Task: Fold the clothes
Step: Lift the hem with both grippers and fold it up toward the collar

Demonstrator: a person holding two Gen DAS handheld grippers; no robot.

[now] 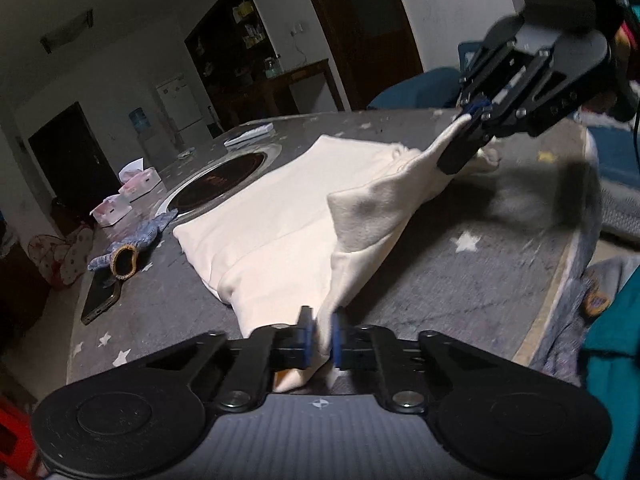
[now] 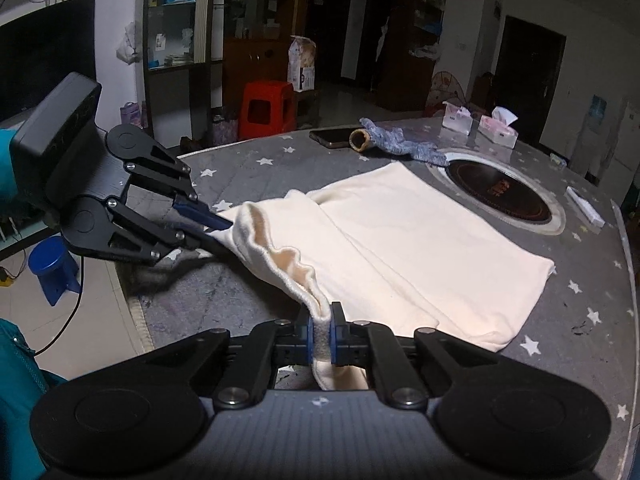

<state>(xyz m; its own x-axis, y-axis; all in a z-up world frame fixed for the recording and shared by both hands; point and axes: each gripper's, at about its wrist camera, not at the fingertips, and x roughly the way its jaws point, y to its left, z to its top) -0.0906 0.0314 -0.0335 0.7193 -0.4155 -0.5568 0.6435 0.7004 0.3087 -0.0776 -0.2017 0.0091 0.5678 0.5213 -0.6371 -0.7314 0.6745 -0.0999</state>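
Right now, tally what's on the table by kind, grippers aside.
Cream garment: 1
Tissue boxes: 2
Blue knitted glove: 1
Phone: 1
White flat box: 1
Total: 6

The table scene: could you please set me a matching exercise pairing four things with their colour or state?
Things:
1. garment
2. glove
3. phone
4. stool

Descriptions:
A. red, on the floor beyond the table
B. cream, pinched by both grippers
C. blue-grey knit with a tan cuff
D. dark, lying flat beside the glove

Pairs: 1-B, 2-C, 3-D, 4-A
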